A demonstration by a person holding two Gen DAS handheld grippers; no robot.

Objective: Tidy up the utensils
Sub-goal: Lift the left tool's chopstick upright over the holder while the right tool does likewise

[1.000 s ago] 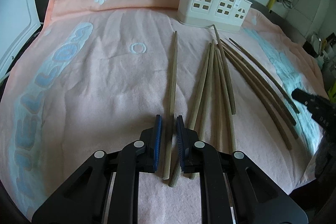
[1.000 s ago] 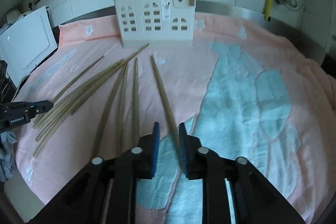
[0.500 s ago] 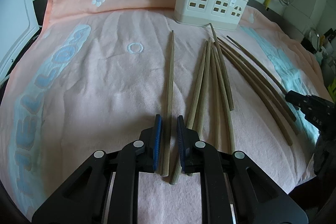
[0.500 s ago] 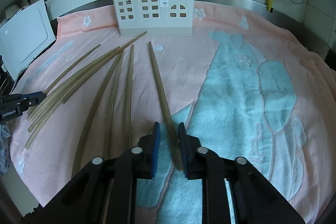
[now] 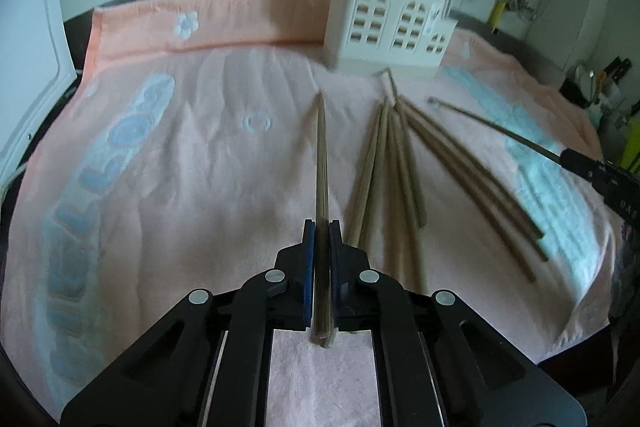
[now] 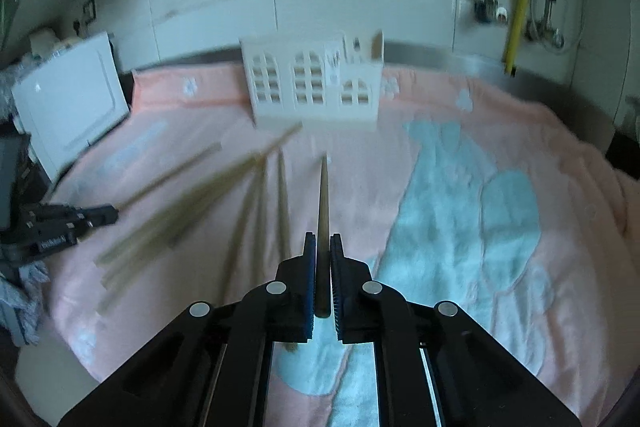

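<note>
A pink towel (image 5: 208,163) covers the bench, with a cream holder (image 5: 386,27) standing at its far side. Loose chopsticks (image 5: 404,163) lie fanned before it. Left claw (image 5: 321,239) pinches one chopstick (image 5: 321,155); right claw (image 6: 322,247) pinches another chopstick (image 6: 324,199).

A pink towel (image 5: 224,163) covers the counter, bearing loose chopsticks (image 5: 404,179) and a white holder (image 5: 384,27).

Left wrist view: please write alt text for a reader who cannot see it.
The left claw is shut on one chopstick that points toward a white holder at the far edge of a pink towel. More chopsticks lie loose to its right.
</note>
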